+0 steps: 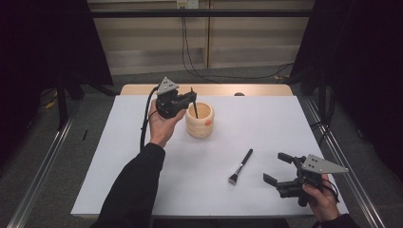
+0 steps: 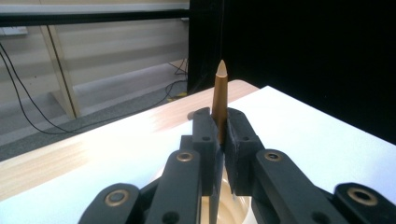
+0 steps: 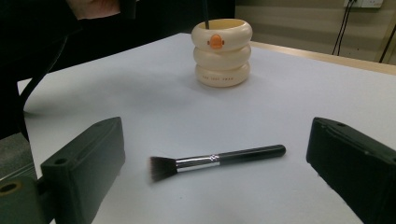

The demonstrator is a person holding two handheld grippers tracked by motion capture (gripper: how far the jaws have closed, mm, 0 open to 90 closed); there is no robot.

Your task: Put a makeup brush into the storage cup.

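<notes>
L tool (image 1: 190, 99) clamps thin brown stick (image 2: 219, 100), upright, lower end inside cream ringed cup (image 1: 200, 121) mid-surface. R tool (image 1: 280, 167) jaws wide, nothing held. Makeup brush (image 1: 240, 166) lies flat just ahead of R tool, well apart from cup; white surface (image 1: 266, 123) between them bare.

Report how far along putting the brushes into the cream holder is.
Done: nothing sits loose in the holder yet. In hand: the left gripper, shut on a slim brush, holds it over the holder's mouth. Left: the black brush lies on the table before the open right gripper.

The pointed stick's (image 2: 219, 100) lower end is hidden inside the cream holder (image 1: 199, 121).
</notes>
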